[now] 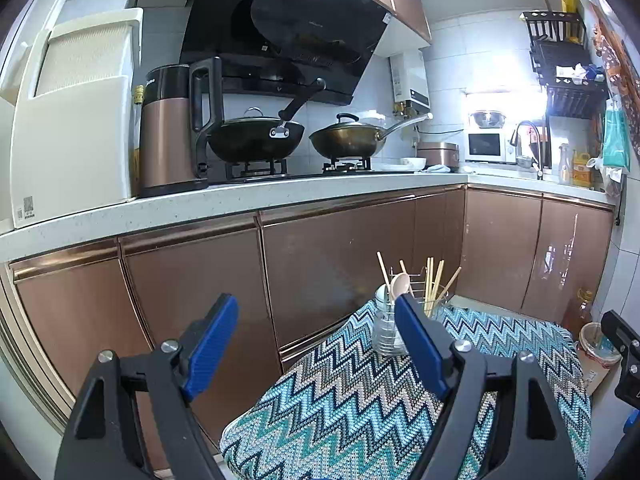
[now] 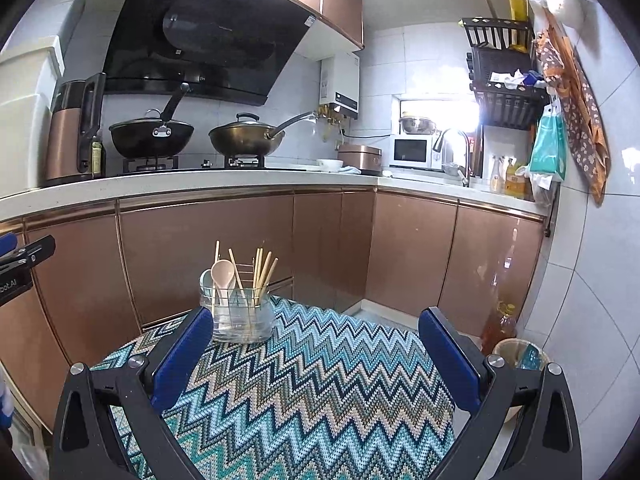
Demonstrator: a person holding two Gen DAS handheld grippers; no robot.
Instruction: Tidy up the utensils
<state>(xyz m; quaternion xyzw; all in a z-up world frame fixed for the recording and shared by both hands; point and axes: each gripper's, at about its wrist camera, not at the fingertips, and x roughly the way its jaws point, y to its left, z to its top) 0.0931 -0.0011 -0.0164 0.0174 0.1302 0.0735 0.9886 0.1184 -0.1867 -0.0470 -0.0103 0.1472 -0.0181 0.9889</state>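
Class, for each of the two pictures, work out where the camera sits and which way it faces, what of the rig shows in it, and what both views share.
Left wrist: sits on the left gripper, facing the copper-fronted kitchen cabinets; its open blue fingers show, and the right gripper's edge.
Right wrist: sits on the right gripper, facing the same way; its open blue fingers show, and the left gripper's edge.
Shared: clear glass utensil holder on zigzag-patterned cloth.
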